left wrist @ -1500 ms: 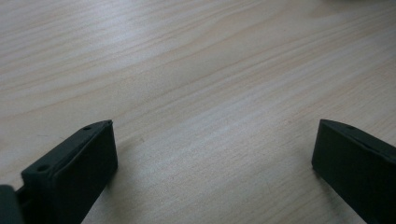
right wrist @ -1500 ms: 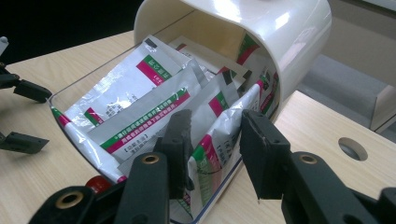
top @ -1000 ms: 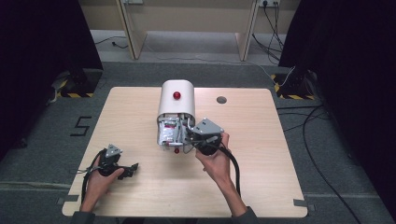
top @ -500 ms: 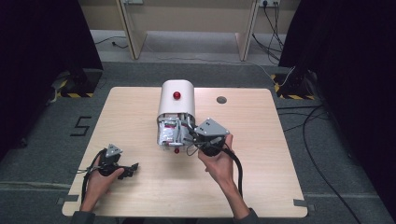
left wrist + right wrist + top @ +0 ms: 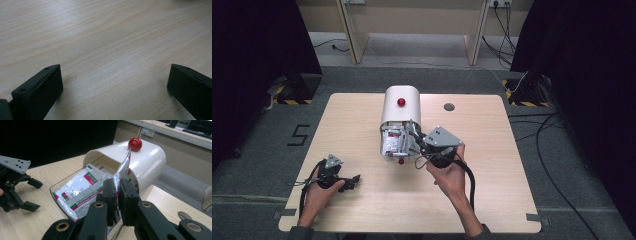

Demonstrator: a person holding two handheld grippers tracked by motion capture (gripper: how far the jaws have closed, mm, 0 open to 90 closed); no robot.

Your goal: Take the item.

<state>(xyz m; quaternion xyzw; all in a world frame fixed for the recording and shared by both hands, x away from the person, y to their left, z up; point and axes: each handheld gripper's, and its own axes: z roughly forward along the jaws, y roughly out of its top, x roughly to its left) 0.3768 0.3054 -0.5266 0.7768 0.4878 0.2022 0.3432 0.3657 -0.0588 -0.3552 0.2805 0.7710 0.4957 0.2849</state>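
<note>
The step in hand looks like drawing one foil sachet point(image 5: 122, 171) out of the clear drawer point(image 5: 56, 193) that stands pulled out of the near end of the white domed box point(image 5: 399, 107), at the middle of the tabletop point(image 5: 492, 200). The right gripper point(image 5: 116, 195) has its jaws closed on the lower edge of that sachet, which stands upright between them, its top rising in front of the red knob point(image 5: 135, 144) on the dome. It hangs over the drawer's right side, apparently lifted off the other sachets point(image 5: 82, 187) that lie flat inside.

The next move, as I judge it, calls for raising the sachet clear of the drawer wall and the box's arch without loosening the pinch, then carrying it to bare tabletop; the thin foil could slip or drag a neighbour along.

The left gripper point(image 5: 343, 181) rests low at the near left of the tabletop, well apart from the box, jaws spread wide with nothing between them.

The high view gives the layout: box central, one hand at each side. The right gripper view adds the printed red and green bands on the sachets and the exact pinch. The left gripper view shows its two black pads point(image 5: 41, 91) over plain wood grain.
</note>
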